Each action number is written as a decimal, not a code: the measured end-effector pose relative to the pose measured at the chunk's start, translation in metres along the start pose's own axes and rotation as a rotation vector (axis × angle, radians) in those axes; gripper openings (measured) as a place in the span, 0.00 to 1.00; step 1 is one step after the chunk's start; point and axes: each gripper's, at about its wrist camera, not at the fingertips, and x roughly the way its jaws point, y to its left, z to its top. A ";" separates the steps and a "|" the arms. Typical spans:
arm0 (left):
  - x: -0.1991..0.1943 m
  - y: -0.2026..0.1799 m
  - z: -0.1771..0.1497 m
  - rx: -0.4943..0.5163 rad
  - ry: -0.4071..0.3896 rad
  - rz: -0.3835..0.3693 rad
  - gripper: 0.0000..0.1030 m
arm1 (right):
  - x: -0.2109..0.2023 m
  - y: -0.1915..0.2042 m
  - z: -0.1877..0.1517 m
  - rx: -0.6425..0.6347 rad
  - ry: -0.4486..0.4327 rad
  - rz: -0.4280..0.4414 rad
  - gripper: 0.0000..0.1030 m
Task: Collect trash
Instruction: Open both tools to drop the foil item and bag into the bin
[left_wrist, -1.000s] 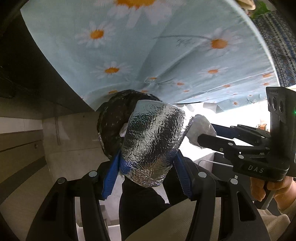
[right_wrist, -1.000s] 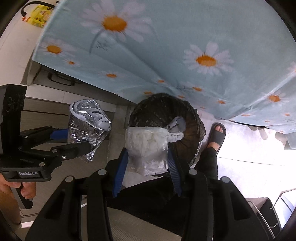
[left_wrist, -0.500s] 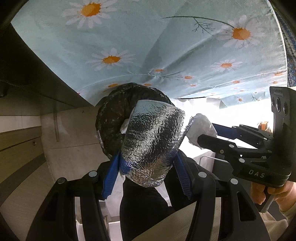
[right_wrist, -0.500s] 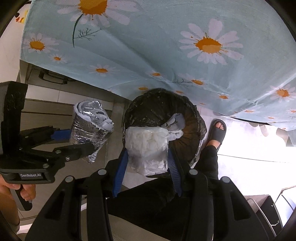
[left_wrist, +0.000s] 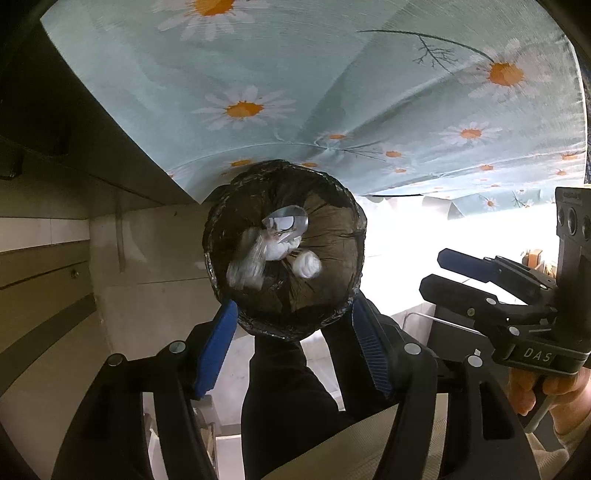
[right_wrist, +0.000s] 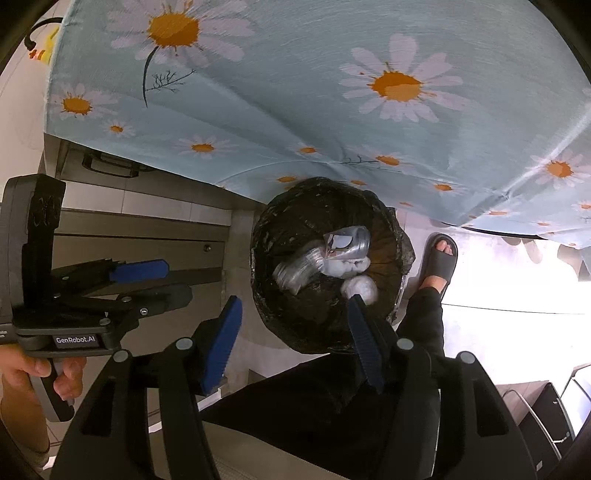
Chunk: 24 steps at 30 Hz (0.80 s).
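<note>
A round bin with a black liner stands on the floor under both grippers. Inside lie crumpled silver foil, a white paper wad and a blurred, falling clear wrapper. My left gripper hangs above the bin, its jaws opening with nothing between them. My right gripper is over the bin's near edge, jaws also opening and empty.
A light-blue daisy tablecloth hangs down just behind the bin. A person's dark trouser leg and sandalled foot stand right of it. Wooden cabinet fronts lie to the left.
Both grippers have opened. The foil bundle left the left jaws and the plastic bag of white paper left the right jaws; both dropped into the bin.
</note>
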 end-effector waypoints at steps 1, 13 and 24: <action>-0.001 -0.001 -0.001 0.000 -0.001 0.001 0.61 | -0.001 0.000 0.000 0.001 -0.001 0.000 0.58; -0.019 -0.012 0.001 0.023 -0.034 -0.010 0.61 | -0.028 0.005 -0.007 -0.042 -0.056 -0.024 0.58; -0.067 -0.029 0.002 0.069 -0.115 -0.012 0.61 | -0.092 0.022 -0.011 -0.097 -0.183 0.022 0.58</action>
